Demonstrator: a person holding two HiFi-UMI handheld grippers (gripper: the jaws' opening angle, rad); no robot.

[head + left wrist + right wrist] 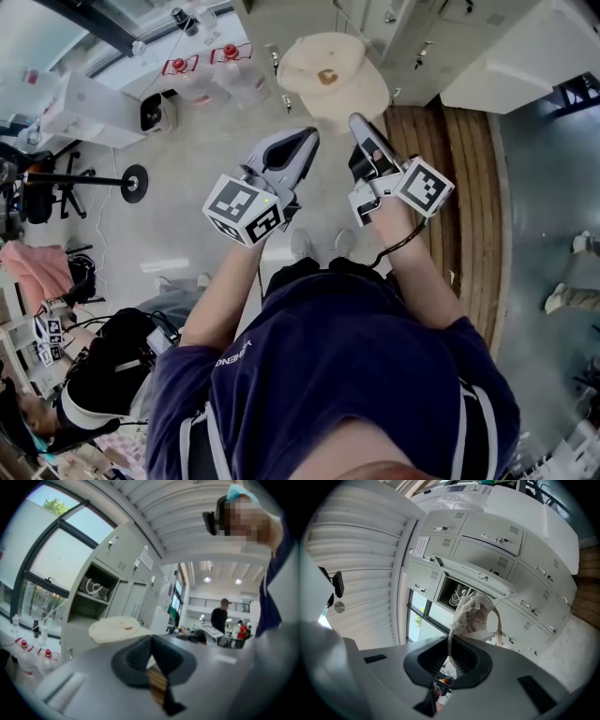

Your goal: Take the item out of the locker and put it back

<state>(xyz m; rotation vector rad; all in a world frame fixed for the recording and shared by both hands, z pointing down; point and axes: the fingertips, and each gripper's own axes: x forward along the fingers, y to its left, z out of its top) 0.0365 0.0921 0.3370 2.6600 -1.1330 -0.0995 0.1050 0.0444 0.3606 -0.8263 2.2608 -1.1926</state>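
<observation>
Locker compartment [446, 588] open, one white cable [457, 597] inside — before it my right gripper [451, 644] pinches one cream cap [476, 616]; left gripper [151, 644] jaws pressed together.

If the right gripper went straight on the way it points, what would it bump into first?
Probably the open locker compartment, where a white cable lies. The beige cap clamped in the right gripper would get there first. I can't tell how far off it is.

Head camera looks down (others face lockers [501, 536]).
</observation>
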